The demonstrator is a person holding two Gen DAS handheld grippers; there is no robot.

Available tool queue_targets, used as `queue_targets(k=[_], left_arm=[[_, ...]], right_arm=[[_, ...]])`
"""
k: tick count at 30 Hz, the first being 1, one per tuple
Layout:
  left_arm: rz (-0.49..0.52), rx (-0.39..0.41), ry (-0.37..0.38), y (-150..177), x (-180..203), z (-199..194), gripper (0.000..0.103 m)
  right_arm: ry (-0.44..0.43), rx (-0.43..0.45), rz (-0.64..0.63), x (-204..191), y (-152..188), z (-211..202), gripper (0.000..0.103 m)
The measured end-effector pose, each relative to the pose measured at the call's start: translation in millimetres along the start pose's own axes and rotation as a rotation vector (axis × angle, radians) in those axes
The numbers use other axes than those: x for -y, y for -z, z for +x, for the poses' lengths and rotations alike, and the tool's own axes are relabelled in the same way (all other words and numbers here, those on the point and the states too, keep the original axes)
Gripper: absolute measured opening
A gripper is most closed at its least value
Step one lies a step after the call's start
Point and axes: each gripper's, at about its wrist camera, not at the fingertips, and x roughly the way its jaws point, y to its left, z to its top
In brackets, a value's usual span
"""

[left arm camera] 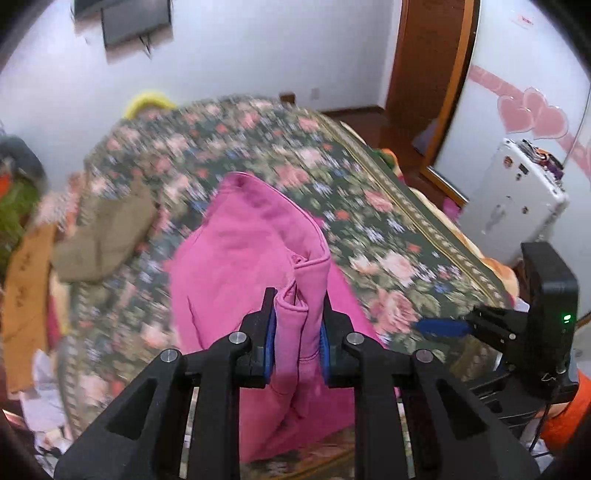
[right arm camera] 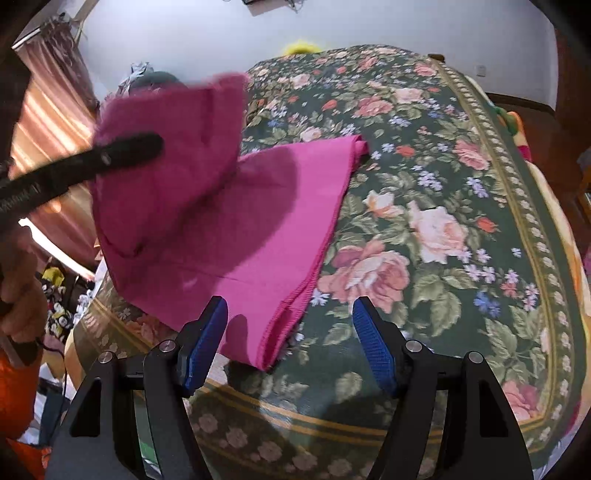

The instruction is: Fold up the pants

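My left tool pinches the pink pants and lifts one end off the bed — my right tool is wide open, holding nothing.

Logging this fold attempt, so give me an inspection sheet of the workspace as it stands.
Surface: bed under a floral bedspread, dark green with pink roses.
Job's things: pink pants, partly flat on the bedspread, one end lifted in the air.
Clutter: olive-brown garment and orange cloth at the far left edge of the bed.
Grippers: left hand-held gripper clamped on a bunched fold of the pants; right hand-held gripper wide open, nothing between its fingers, low over the near corner of the pants.
Cables: thin dark lead near the right gripper's body.
Surroundings: white wall, wall-mounted TV, wooden door frame, white appliance.
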Motion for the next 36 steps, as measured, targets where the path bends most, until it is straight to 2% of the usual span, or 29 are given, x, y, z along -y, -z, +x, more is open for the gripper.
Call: queue_targets(k=[3,9,13,14,15,19,22,26,30,33,36], left_arm=[[-0.023,-0.051,0.053,7,4,17,0.019],[0.053,-0.068,0.039,17,26,26,0.019],[0.08,-0.066,0.055,15,28,15,0.038],[0.08,-0.05,0.051,14,27,11,0.048],[0.077,-0.026,0.047,13,24,3,0.055],[0.05,0.028,0.028,10,7,-18,0.06],[0.032,0.033,-0.025,14,-13,-22,0.068],[-0.013,-0.047,-0.107,36,-51,-8,0.069],[-0.041,-0.131,-0.14,68,-74,9,0.07],[-0.062,-0.143,-0.107,86,-80,15,0.072],[-0.035,-0.13,-0.101,83,-82,13,0.076]], right_arm=[[0.012,0.015,-0.001,3,-1,-6,0.067],[0.013,0.02,-0.002,4,2,-11,0.067],[0.017,0.015,0.001,5,4,-12,0.067],[0.016,0.014,0.002,5,4,-12,0.067],[0.017,0.014,0.002,5,4,-12,0.067],[0.013,0.01,-0.004,1,5,-14,0.067],[0.001,0.001,-0.01,-4,7,-13,0.067],[-0.018,-0.011,-0.02,-12,8,-9,0.067],[-0.036,-0.005,-0.033,-23,2,-6,0.067],[-0.044,0.006,-0.046,-32,-6,-4,0.067],[-0.044,0.002,-0.053,-39,-12,4,0.067]])
